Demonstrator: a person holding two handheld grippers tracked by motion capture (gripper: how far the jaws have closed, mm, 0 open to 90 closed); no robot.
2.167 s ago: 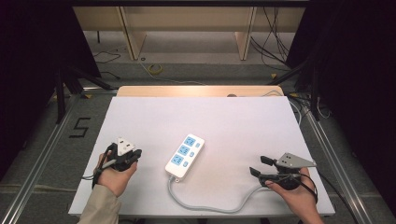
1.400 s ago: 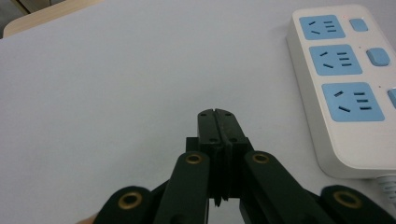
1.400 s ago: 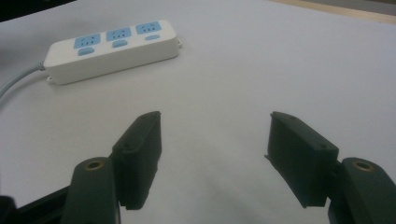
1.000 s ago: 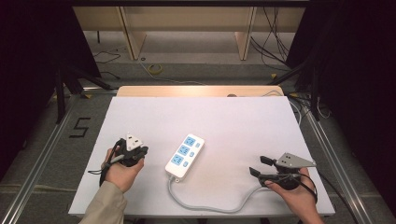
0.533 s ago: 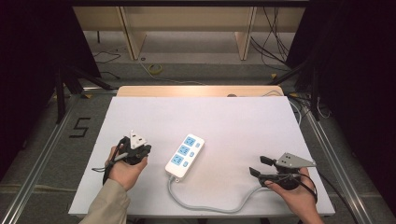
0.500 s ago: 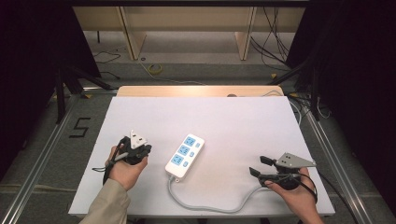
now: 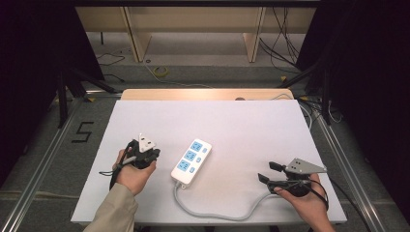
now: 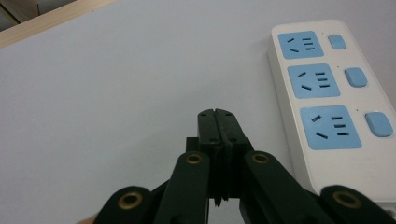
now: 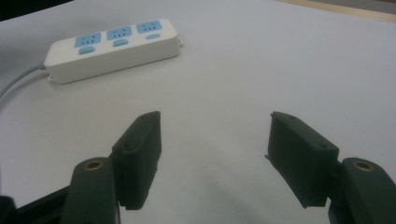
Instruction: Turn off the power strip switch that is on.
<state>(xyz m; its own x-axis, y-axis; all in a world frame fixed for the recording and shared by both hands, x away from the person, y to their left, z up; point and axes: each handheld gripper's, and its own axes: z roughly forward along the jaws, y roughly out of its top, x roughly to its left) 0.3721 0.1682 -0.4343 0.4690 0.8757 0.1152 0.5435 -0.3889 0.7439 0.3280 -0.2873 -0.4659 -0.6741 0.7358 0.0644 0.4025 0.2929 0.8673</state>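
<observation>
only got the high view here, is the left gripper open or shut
Observer: Shut. In the left gripper view the left gripper has its jaws pressed together with nothing between them.
Operator: and the right one
Observer: Open. In the right gripper view the right gripper has its jaws wide apart over bare table.
Operator: anything plugged into the strip
Observer: No. The left gripper view shows all three blue sockets of the power strip empty.

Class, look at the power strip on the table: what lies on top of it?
Nothing rests on the power strip: three blue sockets with their switches show bare. Its underside against the white table is hidden.
</observation>
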